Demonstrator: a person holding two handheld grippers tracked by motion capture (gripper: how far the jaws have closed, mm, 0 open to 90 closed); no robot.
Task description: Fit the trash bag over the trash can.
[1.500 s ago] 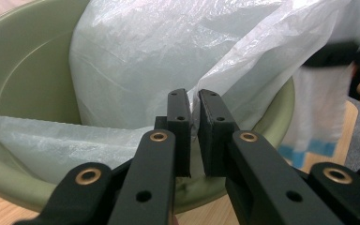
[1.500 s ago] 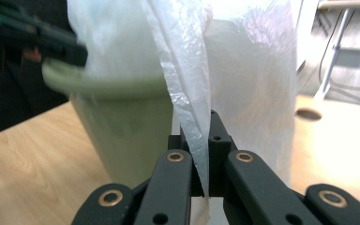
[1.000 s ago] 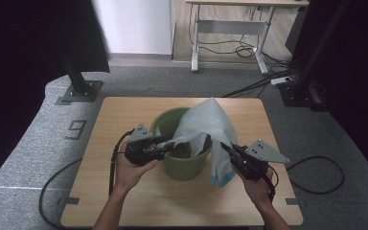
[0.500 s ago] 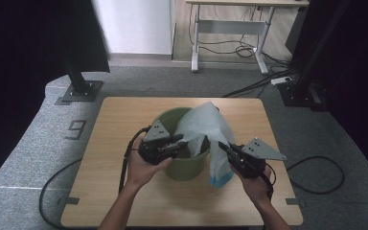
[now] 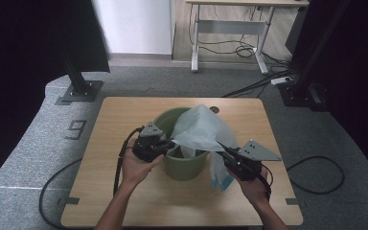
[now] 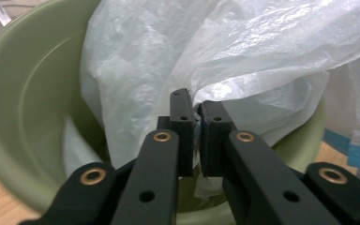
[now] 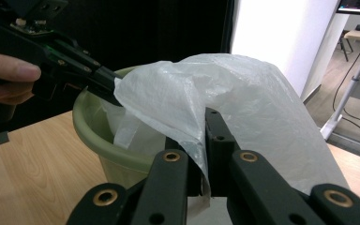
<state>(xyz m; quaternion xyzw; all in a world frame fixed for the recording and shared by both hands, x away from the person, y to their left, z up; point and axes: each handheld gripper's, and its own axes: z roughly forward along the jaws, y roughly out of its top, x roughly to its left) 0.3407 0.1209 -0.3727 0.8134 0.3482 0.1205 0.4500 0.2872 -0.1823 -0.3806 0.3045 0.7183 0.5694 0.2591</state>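
Your translucent plastic bag (image 5: 201, 128) billows over the green bucket (image 5: 184, 165), partly tucked inside, hiding its far rim and bottom. Your left gripper (image 6: 196, 108), at the bucket's near-left rim, has just been closing and now pinches the bag's edge; it has shifted toward the bucket. Your right gripper (image 7: 202, 123), right of the bucket, clamps another fold.

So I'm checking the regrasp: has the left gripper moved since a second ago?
Yes. The left gripper has shifted right, closer to the green bucket rim, its fingers just closing on the plastic bag.
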